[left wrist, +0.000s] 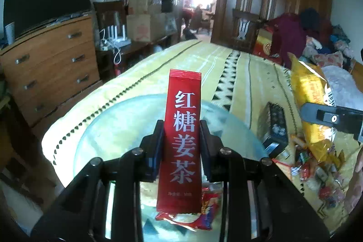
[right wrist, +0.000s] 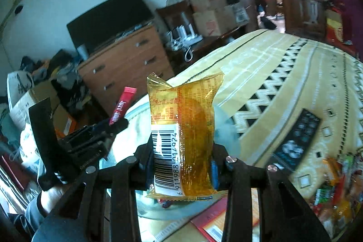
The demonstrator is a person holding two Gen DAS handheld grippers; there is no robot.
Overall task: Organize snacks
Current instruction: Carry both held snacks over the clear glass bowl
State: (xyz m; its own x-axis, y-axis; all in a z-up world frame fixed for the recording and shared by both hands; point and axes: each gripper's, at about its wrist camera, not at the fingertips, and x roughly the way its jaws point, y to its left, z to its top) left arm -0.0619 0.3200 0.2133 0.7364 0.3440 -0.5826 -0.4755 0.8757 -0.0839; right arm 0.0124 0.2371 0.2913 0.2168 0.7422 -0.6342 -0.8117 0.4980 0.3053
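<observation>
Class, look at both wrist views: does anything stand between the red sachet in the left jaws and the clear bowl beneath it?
Nothing visible does. The left gripper holds the red sachet directly above the clear bowl, whose bottom already holds a red snack packet.

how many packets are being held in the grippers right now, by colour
red sachet: 1, in the left gripper
yellow packet: 1, in the right gripper
total: 2
</observation>
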